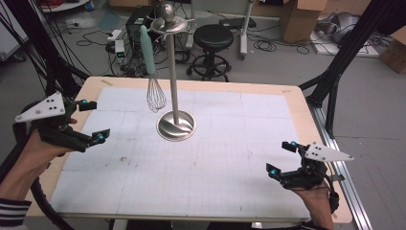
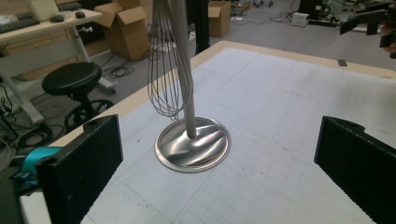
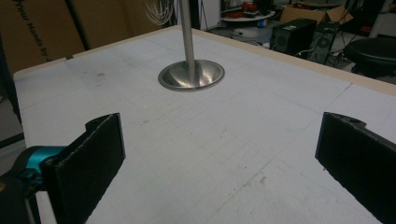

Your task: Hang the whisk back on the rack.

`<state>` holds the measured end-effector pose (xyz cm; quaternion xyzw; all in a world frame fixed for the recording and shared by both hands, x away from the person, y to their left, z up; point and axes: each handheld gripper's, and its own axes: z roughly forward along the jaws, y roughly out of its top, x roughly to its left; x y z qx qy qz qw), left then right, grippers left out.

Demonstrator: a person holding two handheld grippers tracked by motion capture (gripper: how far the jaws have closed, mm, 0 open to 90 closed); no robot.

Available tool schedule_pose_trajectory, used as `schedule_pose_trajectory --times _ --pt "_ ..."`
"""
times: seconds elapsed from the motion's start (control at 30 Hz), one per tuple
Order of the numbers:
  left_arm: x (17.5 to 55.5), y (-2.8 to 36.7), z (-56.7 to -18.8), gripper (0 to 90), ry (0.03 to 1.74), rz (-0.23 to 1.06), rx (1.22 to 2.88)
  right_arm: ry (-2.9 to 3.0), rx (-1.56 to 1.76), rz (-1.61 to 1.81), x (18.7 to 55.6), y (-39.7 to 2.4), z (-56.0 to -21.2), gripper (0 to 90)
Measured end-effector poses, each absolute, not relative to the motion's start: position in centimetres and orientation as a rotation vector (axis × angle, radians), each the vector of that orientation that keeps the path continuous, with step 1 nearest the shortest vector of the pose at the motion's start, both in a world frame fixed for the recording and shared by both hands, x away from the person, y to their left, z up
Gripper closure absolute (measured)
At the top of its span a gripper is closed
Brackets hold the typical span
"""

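A tall steel stand rises from a round base (image 1: pixel 176 125) in the middle of the table. A whisk (image 1: pixel 152 81) with a pale teal handle hangs from the hook ring at the stand's top, its wires just above the table. My left gripper (image 1: pixel 94 120) hovers at the table's left edge, open, with nothing between its jaws. In the left gripper view (image 2: pixel 217 158) the whisk (image 2: pixel 163 79) and the base (image 2: pixel 192 143) lie ahead. My right gripper (image 1: pixel 280 157) stands open near the front right, nothing in it. In the right gripper view (image 3: pixel 219 154) the base (image 3: pixel 191 75) is farther off.
A white gridded mat (image 1: pixel 215 158) covers most of the wooden table (image 1: pixel 306 120). Beyond the far edge stand a black stool (image 1: pixel 213 40), cardboard boxes (image 1: pixel 299 17) and cables on the floor. Black frame legs (image 1: pixel 344 52) flank the table on the right.
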<state>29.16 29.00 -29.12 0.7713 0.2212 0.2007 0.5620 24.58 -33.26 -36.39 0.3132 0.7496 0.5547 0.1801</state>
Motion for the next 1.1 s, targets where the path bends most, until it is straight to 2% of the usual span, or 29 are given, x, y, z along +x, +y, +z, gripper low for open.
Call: schedule_pose_trajectory --times 0.43,0.83,1.1 --pt "27.6 28.7 -34.1 1.7 0.539 0.464 1.817 2.123 0.888 1.564 24.5 -33.2 -36.5 0.4" --pt "26.2 29.2 -36.4 1.7 0.53 0.419 1.778 2.134 0.881 1.561 24.5 -33.1 -36.6 0.5" --pt "26.3 28.7 -37.6 1.7 0.543 0.408 1.813 2.142 0.878 1.559 24.7 -32.8 -36.7 0.5"
